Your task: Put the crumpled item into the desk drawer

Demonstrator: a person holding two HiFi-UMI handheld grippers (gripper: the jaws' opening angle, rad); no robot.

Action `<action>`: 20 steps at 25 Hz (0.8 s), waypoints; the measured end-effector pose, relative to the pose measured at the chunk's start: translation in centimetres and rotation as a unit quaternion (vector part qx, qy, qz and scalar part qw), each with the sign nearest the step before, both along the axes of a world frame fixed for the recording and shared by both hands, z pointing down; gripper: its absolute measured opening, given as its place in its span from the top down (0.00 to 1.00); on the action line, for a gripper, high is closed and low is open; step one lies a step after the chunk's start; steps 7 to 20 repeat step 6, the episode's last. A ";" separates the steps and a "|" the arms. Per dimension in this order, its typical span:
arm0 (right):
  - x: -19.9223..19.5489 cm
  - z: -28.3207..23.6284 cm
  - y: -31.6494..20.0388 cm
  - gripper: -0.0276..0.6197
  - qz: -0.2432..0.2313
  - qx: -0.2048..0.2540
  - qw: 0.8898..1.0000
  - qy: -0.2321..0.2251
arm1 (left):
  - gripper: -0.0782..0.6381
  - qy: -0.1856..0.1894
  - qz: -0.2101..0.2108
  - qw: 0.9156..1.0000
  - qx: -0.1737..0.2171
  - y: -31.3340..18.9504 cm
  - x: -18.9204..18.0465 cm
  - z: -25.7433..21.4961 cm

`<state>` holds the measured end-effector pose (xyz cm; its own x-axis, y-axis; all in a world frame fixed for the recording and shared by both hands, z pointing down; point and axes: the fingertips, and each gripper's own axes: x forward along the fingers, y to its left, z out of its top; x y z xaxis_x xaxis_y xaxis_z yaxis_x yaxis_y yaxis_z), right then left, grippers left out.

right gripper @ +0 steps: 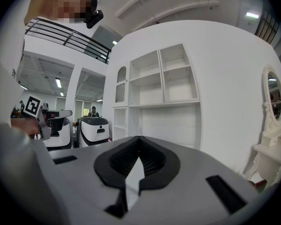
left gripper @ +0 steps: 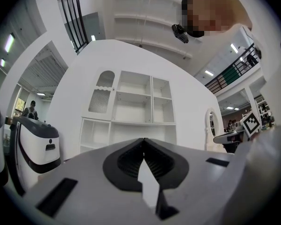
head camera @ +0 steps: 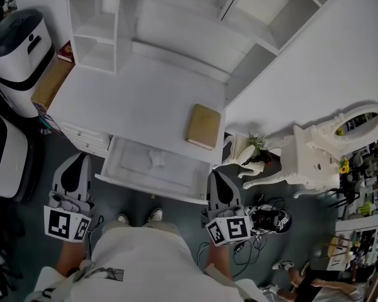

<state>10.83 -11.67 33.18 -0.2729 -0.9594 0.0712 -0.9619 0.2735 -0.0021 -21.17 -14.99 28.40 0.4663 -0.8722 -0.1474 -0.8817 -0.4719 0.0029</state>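
left gripper [head camera: 82, 158] [left gripper: 144, 140]: your jaws are fully together, ribbed pads meeting at the tips, nothing between them. It holds nothing and touches nothing.
left gripper place: you hold it low in front of the table's [head camera: 132, 99] front left corner, off the table, left of the drawer [head camera: 131, 163], tips pointing toward the table.
right gripper [head camera: 215, 173] [right gripper: 139, 138]: your jaws are closed here too, pads pressed tip to tip and empty. No contact with anything.
right gripper place: you hold it just beside the drawer's front right corner, below the table's front edge, tips pointing toward the table.
crumpled item [head camera: 156, 158]: small white wad lying inside the drawer, right of its middle and toward the back wall. It is well apart from both of your grippers.
drawer: pulled out from under the table's front edge, between your two grippers. I can make out only the wad in it.
brown book [head camera: 203, 126]: flat on the table near the front right corner, just behind the drawer's right end.
shelf unit [head camera: 96, 24]: white, open cubbies, stands on the table's back left corner.
off the table: white machine [head camera: 16, 52] past the left edge, ornate white vanity [head camera: 321, 146] with an oval mirror well off to the right.
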 end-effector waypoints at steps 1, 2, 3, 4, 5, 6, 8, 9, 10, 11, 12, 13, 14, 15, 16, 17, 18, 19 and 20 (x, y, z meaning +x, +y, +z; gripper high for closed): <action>-0.1 0.0 -0.1 0.94 -0.002 0.000 1.000 0.002 | 0.87 0.001 0.000 1.000 -0.001 0.0 0.0 0.1; -0.2 0.0 -0.2 0.94 -0.003 -0.001 1.000 0.004 | 0.87 0.002 -0.001 1.000 -0.002 -0.1 0.0 0.2; -0.2 0.0 -0.3 0.94 -0.004 -0.001 1.000 0.005 | 0.87 0.003 -0.001 1.000 -0.003 -0.2 0.0 0.3; -0.3 0.1 -0.4 0.94 -0.005 -0.002 1.000 0.006 | 0.87 0.003 -0.001 1.000 -0.004 -0.3 0.0 0.4; -0.4 0.2 -0.5 0.94 -0.006 -0.003 1.000 0.007 | 0.87 0.004 -0.001 1.000 -0.004 -0.3 -0.1 0.5; -0.5 0.2 -0.5 0.94 -0.006 -0.003 1.000 0.008 | 0.87 0.004 -0.001 1.000 -0.005 -0.4 -0.1 0.6; -0.5 0.2 -0.5 0.94 -0.006 -0.003 1.000 0.008 | 0.87 0.004 -0.001 1.000 -0.005 -0.4 -0.1 0.6; -0.5 0.2 -0.5 0.94 -0.006 -0.003 1.000 0.008 | 0.87 0.004 -0.001 1.000 -0.005 -0.4 -0.1 0.6; -0.5 0.2 -0.5 0.94 -0.006 -0.003 1.000 0.008 | 0.87 0.004 -0.001 1.000 -0.005 -0.4 -0.1 0.6; -0.5 0.2 -0.5 0.94 -0.006 -0.003 1.000 0.008 | 0.87 0.004 -0.001 1.000 -0.005 -0.4 -0.1 0.6; -0.5 0.2 -0.5 0.94 -0.006 -0.003 1.000 0.008 | 0.87 0.004 -0.001 1.000 -0.005 -0.4 -0.1 0.6; -0.5 0.2 -0.5 0.94 -0.006 -0.003 1.000 0.008 | 0.87 0.004 -0.001 1.000 -0.005 -0.4 -0.1 0.6; -0.5 0.2 -0.5 0.94 -0.006 -0.003 1.000 0.008 | 0.87 0.004 -0.001 1.000 -0.005 -0.4 -0.1 0.6; -0.5 0.2 -0.5 0.94 -0.006 -0.003 1.000 0.008 | 0.87 0.004 -0.001 1.000 -0.005 -0.4 -0.1 0.6; -0.5 0.2 -0.5 0.94 -0.006 -0.003 1.000 0.008 | 0.87 0.004 -0.001 1.000 -0.005 -0.4 -0.1 0.6; -0.5 0.2 -0.5 0.94 -0.006 -0.003 1.000 0.008 | 0.87 0.004 -0.001 1.000 -0.005 -0.4 -0.1 0.6; -0.5 0.2 -0.5 0.94 -0.006 -0.003 1.000 0.008 | 0.87 0.004 -0.001 1.000 -0.005 -0.4 -0.1 0.6; -0.5 0.2 -0.5 0.94 -0.006 -0.003 1.000 0.008 | 0.87 0.004 -0.001 1.000 -0.005 -0.4 -0.1 0.6; -0.5 0.2 -0.5 0.94 -0.006 -0.003 1.000 0.008 | 0.87 0.004 -0.001 1.000 -0.005 -0.4 -0.1 0.6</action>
